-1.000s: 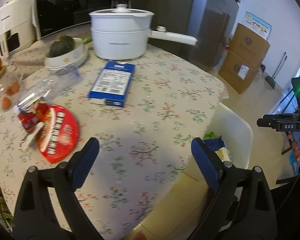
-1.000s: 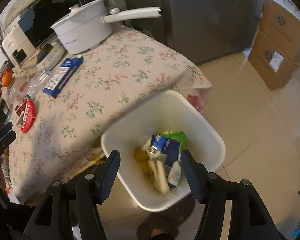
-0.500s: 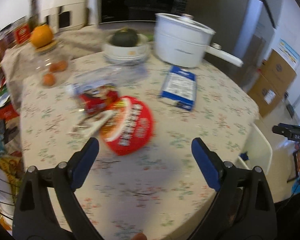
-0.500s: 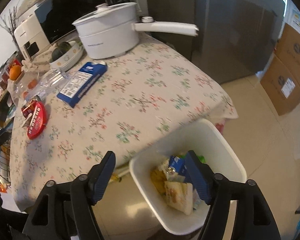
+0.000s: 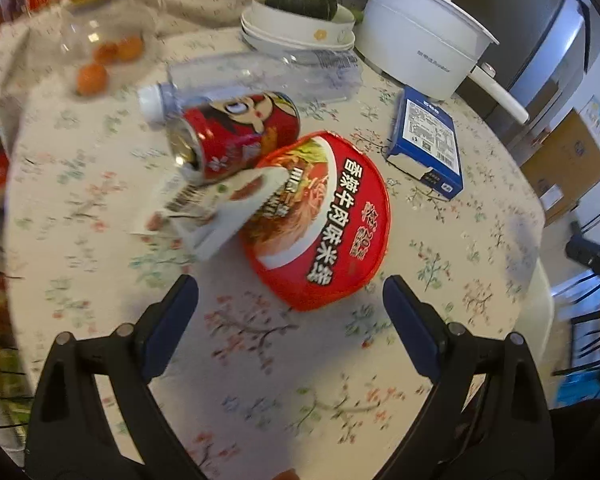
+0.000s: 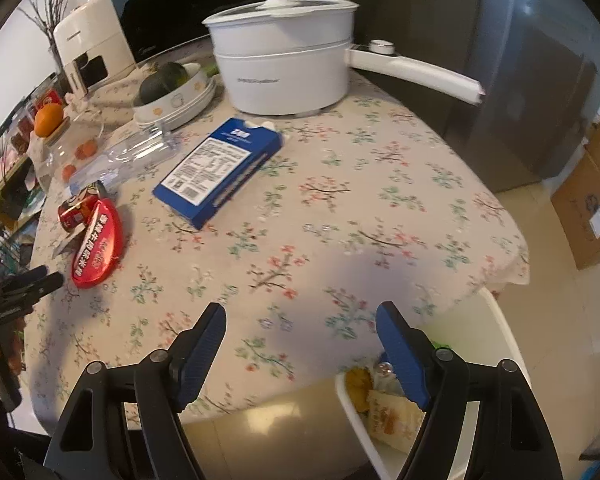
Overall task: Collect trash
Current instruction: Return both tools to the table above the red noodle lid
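Trash litters the floral-clothed desk [image 5: 440, 312]: a red instant-noodle lid [image 5: 324, 224] lies flat just ahead of the left claw [image 5: 290, 304], its long axis running away and to the left, with a tipped red can [image 5: 236, 136], a torn white wrapper [image 5: 216, 208] and a clear plastic bottle [image 5: 260, 76] beyond. Both claws are spread and empty. The right claw [image 6: 300, 328] hovers near the white bin [image 6: 500, 332], well apart from the lid, so the left looks nearer.
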The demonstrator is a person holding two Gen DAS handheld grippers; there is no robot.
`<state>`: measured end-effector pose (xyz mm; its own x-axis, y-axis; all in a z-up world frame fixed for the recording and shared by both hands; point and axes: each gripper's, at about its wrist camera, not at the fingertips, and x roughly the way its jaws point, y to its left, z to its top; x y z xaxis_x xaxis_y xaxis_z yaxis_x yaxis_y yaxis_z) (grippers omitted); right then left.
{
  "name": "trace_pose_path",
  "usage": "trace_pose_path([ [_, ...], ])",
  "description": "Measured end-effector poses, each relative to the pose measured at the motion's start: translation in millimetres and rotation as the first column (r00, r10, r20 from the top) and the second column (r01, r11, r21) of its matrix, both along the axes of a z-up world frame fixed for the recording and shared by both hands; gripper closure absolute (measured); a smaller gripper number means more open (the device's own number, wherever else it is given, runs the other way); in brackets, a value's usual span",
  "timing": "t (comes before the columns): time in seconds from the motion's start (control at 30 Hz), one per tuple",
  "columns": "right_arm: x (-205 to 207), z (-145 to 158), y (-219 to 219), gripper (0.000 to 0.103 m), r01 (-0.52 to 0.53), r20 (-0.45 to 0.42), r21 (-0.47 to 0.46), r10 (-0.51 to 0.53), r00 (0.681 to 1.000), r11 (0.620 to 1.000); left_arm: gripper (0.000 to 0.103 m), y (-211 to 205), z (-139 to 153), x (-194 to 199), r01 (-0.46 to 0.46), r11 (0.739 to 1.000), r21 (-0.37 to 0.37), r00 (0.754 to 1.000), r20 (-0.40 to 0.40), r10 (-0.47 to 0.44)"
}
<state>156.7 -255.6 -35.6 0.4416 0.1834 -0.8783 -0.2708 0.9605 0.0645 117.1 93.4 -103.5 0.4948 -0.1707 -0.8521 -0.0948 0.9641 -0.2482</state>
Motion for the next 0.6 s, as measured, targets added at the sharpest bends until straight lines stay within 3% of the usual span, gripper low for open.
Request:
trace_pose_path([
  [0.1,4,-3,7,0.024,-0.007,-0.009,-0.005,0.007,1.000,1.000,0.010,2,-8,6,-0.025,0.998,-0.054,0.999,-0.020,0.024],
  [0.23,9,-7,10,0.024,0.005,-0.019,-0.006,-0.005,1.000,1.000,0.010,0,-8,3,-0.039,0.998,-0.056,0.998,-0.060,0.035],
  [0.3,10,-7,12,0.024,0.006,-0.021,-0.004,-0.006,1.000,1.000,0.010,-2,2,-3,-0.016,0.999,-0.046,0.999,-0.041,0.014],
  [0.4,13,-9,17,0.024,-0.001,-0.026,-0.002,0.001,1.000,1.000,0.010,-1,21,-16,0.030,0.999,0.016,0.999,0.013,-0.030],
  [0.53,18,-13,29,0.024,-0.013,-0.033,-0.014,0.012,0.999,1.000,0.013,12,35,-23,0.024,0.994,0.102,0.997,0.071,-0.031],
  [0.6,20,-15,37,0.024,-0.021,-0.039,-0.014,0.020,0.999,1.000,0.013,16,36,-22,0.007,0.982,0.189,0.995,0.093,-0.025],
])
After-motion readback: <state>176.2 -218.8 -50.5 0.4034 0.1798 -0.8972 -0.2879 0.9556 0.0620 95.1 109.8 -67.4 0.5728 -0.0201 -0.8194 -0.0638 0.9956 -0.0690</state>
